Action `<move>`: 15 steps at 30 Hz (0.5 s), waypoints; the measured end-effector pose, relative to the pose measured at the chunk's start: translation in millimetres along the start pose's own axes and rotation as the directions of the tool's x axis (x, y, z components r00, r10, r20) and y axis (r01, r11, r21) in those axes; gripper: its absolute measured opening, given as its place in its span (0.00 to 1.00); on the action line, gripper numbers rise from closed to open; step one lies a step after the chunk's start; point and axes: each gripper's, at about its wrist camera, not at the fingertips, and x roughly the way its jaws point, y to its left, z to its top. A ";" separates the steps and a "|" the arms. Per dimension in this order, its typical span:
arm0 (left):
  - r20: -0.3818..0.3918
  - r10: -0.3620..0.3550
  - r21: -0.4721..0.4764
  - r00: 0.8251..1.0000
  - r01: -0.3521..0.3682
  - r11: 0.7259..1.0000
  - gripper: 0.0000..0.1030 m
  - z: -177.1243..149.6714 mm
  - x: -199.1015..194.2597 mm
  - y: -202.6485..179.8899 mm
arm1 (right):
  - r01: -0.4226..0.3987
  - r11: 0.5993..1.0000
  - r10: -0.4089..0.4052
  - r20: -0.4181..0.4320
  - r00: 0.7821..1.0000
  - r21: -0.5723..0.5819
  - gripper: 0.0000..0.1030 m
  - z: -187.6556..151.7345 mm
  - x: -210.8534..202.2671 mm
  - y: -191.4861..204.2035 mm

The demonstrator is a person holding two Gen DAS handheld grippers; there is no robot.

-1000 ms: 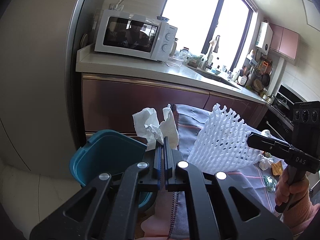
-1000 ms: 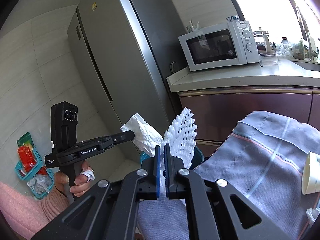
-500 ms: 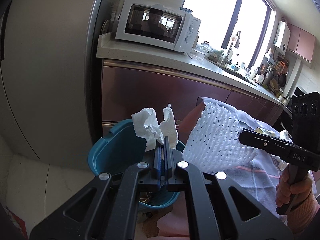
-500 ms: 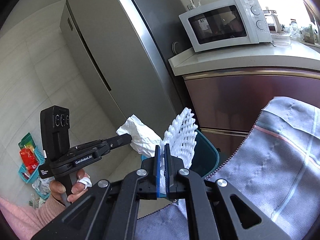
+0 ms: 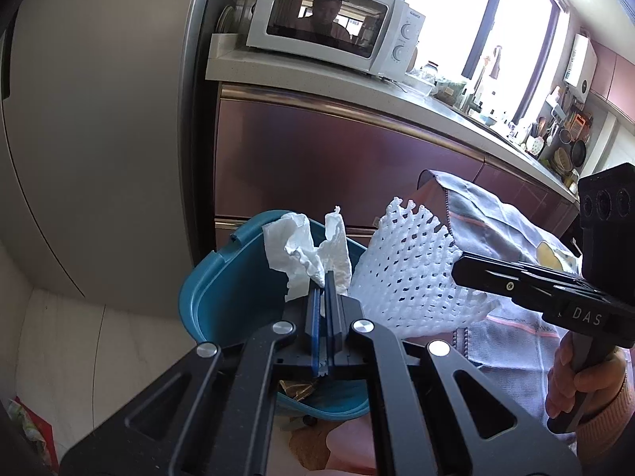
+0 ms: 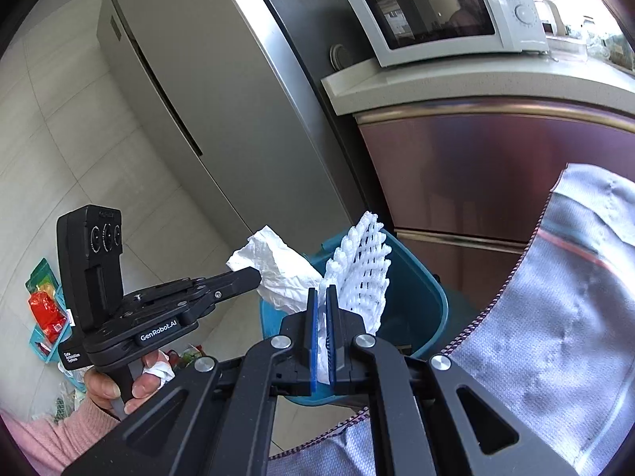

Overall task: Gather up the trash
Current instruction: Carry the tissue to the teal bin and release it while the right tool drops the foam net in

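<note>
crumpled tissue [image 5: 307, 252] clenched in left gripper [image 5: 323, 289], white foam net [image 5: 412, 273] clenched in right gripper [image 6: 322, 297]. both hang over the teal bin [image 5: 222, 277], net at 3 o'clock of the tissue, neither dropped yet. some scraps already lie in the bin bottom. left to do: let go of both. grey cloth-covered table [image 6: 575, 297] at 3 o'clock of the bin, fridge [image 6: 222, 91] at 10, counter with microwave [image 5: 329, 20] at 12.
</note>
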 end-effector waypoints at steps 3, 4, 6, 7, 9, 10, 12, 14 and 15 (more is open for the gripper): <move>-0.022 0.014 -0.002 1.000 -0.014 1.000 0.03 -2.8 10.5 0.2 | 0.011 1.000 -0.011 -0.028 1.000 0.013 0.03 0.1 11.3 -3.2; -0.027 0.018 -0.002 0.999 -0.019 1.000 0.03 -3.8 13.6 0.3 | 0.015 1.000 -0.014 -0.039 0.999 0.018 0.03 -0.3 14.8 -4.4; -0.040 0.028 -0.004 0.999 -0.028 1.000 0.03 -6.0 20.2 1.5 | 0.021 1.000 -0.020 -0.058 0.998 0.023 0.03 -0.4 21.7 -5.9; -0.047 0.030 -0.004 0.998 -0.030 1.000 0.03 -7.7 23.4 1.7 | 0.021 0.999 -0.020 -0.067 0.998 0.026 0.03 -0.5 24.6 -6.8; -0.059 0.038 -0.002 0.998 -0.038 0.999 0.03 -9.9 29.0 1.1 | 0.020 0.999 -0.017 -0.086 0.996 0.034 0.03 -1.0 30.8 -8.7; -0.066 0.039 -0.003 0.997 -0.039 0.999 0.03 -10.8 32.1 1.3 | 0.024 0.999 -0.020 -0.093 0.995 0.035 0.03 -1.4 33.2 -9.2; -0.077 0.049 -0.003 0.996 -0.049 0.999 0.03 -13.3 38.3 0.8 | 0.028 0.999 -0.023 -0.108 0.994 0.047 0.05 -2.2 38.3 -11.3; -0.089 0.055 -0.010 0.995 -0.056 0.998 0.04 -15.6 44.0 1.3 | 0.037 0.997 -0.030 -0.115 0.993 0.063 0.05 -3.0 40.3 -14.7; -0.096 0.057 -0.016 0.994 -0.059 0.998 0.04 -16.8 47.5 1.9 | 0.038 0.997 -0.029 -0.115 0.993 0.073 0.06 -3.2 40.1 -16.6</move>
